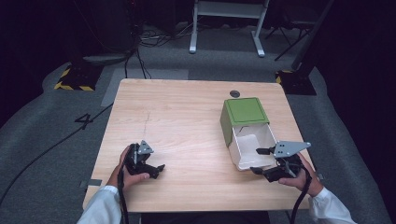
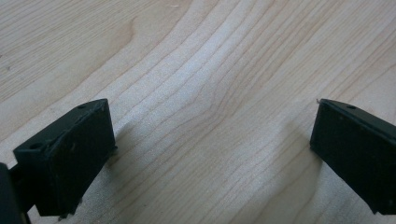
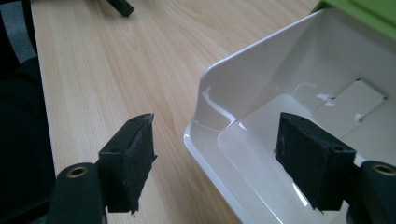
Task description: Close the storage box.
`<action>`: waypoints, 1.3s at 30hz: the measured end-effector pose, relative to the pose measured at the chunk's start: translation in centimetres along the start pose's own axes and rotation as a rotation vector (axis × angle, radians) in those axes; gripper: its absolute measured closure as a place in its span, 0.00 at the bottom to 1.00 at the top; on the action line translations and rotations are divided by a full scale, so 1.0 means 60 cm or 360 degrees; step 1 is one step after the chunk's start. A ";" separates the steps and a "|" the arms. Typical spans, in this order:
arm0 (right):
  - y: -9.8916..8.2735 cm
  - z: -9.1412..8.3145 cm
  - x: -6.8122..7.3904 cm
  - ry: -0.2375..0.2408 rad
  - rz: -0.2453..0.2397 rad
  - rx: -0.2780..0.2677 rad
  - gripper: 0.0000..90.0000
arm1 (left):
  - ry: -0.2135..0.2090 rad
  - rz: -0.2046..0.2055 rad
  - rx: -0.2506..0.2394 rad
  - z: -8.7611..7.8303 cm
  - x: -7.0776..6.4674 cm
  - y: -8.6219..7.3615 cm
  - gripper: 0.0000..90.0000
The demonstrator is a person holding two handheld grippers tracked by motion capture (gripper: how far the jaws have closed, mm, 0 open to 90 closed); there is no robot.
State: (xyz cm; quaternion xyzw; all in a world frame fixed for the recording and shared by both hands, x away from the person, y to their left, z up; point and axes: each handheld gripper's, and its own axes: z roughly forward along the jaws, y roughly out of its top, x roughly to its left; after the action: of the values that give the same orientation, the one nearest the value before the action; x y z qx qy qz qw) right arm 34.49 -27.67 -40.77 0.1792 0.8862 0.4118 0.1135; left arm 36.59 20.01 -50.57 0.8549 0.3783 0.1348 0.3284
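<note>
Tabletop [image 1: 187,112]: green-white box [image 1: 245,130] right. Right gripper [image 3: 224,158] released, jaws straddling its near wall. Left gripper [image 2: 210,154] released, near-left.

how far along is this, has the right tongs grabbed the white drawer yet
Done: the white drawer already sits pulled out of the green box. In hand: the right tongs are open and straddle the drawer's near wall, one jaw outside, one inside, not yet clamped. The left tongs rest open over bare table, holding nothing. Left: closing on the wall and moving the drawer; which way is unclear.
</note>
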 end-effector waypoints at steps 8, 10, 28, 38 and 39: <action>-0.015 0.044 0.009 0.0059 -0.0005 0.0085 0.41 | 0.0000 -0.0001 -0.0002 0.000 0.000 0.000 0.00; -0.017 0.048 0.010 0.0064 -0.0001 0.0094 0.43 | 0.0000 -0.0001 -0.0001 0.000 0.000 0.000 0.00; -0.063 0.082 -0.021 -0.0006 0.0003 0.0268 0.55 | 0.0000 0.0001 -0.0001 0.000 0.000 0.000 0.00; -0.064 0.080 -0.035 -0.0069 -0.0022 0.0276 0.55 | -0.0001 0.0001 -0.0001 0.000 0.000 0.000 0.00; -0.063 0.080 -0.036 -0.0075 -0.0025 0.0274 0.56 | -0.0001 0.0001 -0.0001 0.000 0.000 0.000 0.00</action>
State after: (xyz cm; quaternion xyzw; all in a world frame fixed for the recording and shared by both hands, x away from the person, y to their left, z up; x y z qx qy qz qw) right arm 37.29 -27.51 -46.58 0.1911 0.9168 0.3288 0.1216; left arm 36.60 20.01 -50.58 0.8549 0.3780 0.1346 0.3287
